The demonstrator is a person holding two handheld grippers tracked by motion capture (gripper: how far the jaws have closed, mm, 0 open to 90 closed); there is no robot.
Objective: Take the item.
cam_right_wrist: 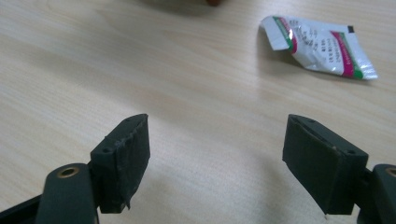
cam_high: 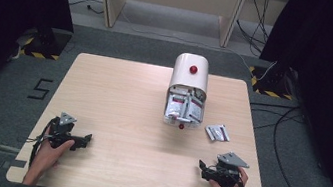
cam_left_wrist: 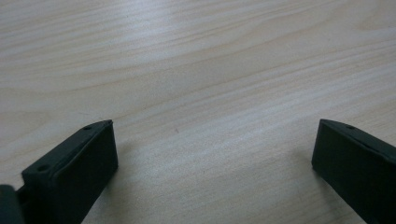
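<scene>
While both hands rest at the near edge of the light wooden table (cam_high: 121, 111), the left hand-held gripper (cam_high: 85, 139) lies at the near left, pointing right. Its jaws stand wide apart with bare wood between them, nothing held. Same in the left gripper view, left hand-held gripper (cam_left_wrist: 212, 154) low over the table (cam_left_wrist: 196, 70).

Near right, the right hand-held gripper (cam_high: 202, 167) points left, jaws spread wide, nothing between them. In the right gripper view the right hand-held gripper (cam_right_wrist: 217, 158) hovers close over the table (cam_right_wrist: 93, 60), pads clear of everything.

Farther off, just beyond the right hand-held gripper, the small white foil sachet with red and green print (cam_high: 217, 132) lies flat on the table, apart from the jaws. In the right gripper view the sachet (cam_right_wrist: 322, 46) has one end curled up.

Farther still, centre right, the white rounded-top plastic container with red knob (cam_high: 188, 84) stands open toward the near side, with more sachets (cam_high: 183, 107) packed upright inside. The loose sachet lies just right of its near end.
</scene>
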